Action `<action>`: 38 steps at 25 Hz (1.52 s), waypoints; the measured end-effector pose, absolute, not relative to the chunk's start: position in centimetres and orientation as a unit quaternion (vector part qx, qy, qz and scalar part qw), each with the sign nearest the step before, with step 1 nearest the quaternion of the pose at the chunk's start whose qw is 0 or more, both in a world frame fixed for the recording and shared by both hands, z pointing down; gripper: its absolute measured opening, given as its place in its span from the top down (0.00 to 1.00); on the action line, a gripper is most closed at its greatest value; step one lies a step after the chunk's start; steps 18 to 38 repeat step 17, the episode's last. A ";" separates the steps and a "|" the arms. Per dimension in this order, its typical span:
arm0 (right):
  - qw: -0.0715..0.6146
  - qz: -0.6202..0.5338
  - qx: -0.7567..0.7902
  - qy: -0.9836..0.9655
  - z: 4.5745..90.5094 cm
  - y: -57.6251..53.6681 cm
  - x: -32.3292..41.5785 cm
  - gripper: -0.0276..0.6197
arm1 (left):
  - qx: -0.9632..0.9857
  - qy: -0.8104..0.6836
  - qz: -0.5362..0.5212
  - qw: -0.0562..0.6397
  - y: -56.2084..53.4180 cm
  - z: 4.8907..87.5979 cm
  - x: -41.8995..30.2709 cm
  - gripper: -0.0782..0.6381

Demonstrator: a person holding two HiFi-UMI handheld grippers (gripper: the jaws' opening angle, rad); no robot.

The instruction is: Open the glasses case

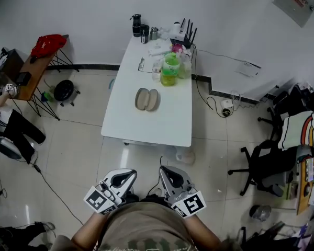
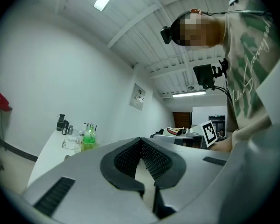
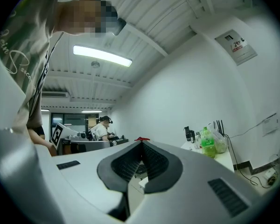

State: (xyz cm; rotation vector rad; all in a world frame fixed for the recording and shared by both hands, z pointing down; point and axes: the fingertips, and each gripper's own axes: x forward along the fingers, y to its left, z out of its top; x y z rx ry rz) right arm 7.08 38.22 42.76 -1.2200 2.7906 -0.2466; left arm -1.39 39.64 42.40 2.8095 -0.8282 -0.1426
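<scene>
While you stand short of the white table (image 1: 170, 124), both claws are closed tight with nothing between their pads. Your left gripper (image 1: 123, 179) and right gripper (image 1: 170, 178) sit side by side close in front of you, both pointing toward 12 o'clock. The glasses case (image 1: 147, 99) lies near the table's middle, at 12 o'clock from the 2 grippers and well apart from them. It shows as 2 tan oval halves side by side. At 1 o'clock from the case stands a green bottle (image 1: 170, 70), among the clutter at the table's far end.
</scene>
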 end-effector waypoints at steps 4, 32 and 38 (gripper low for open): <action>0.040 -0.076 -0.404 0.911 42.7 38.0 5.7 0.94 | 0.954 -0.277 -0.044 0.102 39.9 42.7 -3.3 0.88; 0.033 -0.071 -0.384 0.920 43.0 36.3 0.6 0.94 | 0.940 -0.300 -0.090 0.134 38.7 42.7 -7.8 0.88; 0.033 -0.071 -0.384 0.920 43.0 36.3 0.6 0.94 | 0.940 -0.300 -0.090 0.134 38.7 42.7 -7.8 0.88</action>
